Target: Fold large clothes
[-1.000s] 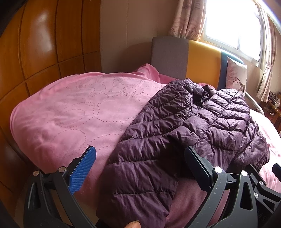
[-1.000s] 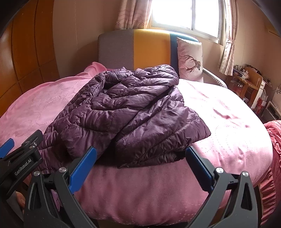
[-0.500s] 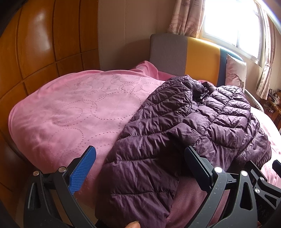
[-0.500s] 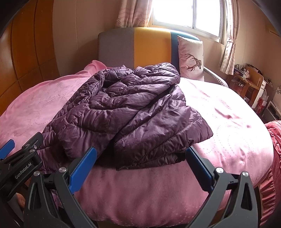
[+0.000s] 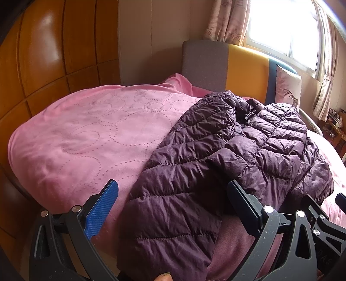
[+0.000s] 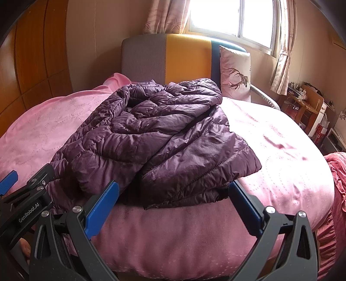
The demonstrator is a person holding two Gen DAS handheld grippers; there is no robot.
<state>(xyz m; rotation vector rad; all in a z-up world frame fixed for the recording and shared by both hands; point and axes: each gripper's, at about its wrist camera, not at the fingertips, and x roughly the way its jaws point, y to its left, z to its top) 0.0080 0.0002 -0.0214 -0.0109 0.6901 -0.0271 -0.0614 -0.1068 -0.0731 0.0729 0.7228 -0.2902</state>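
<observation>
Nearby, both grippers gape wide, holding nothing.
Left gripper [image 5: 172, 201] and right gripper [image 6: 173, 196] hover at the bed's near edge; beyond, the rumpled jacket [image 6: 155, 138] lies on the pink blanket [image 6: 276, 155], headboard [image 6: 186, 56] behind.

Sunlit window [image 6: 233, 19] above pink bed [image 6: 281, 138]

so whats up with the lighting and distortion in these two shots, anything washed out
Right wrist view: the window is blown out to white, and glare washes the pink bedspread to its right; the purple puffer jacket stays readable. Left wrist view: the window is likewise overexposed, with shiny reflections on the wooden wardrobe panels. Both views bend straight lines with fisheye curvature and darken at the corners.
</observation>
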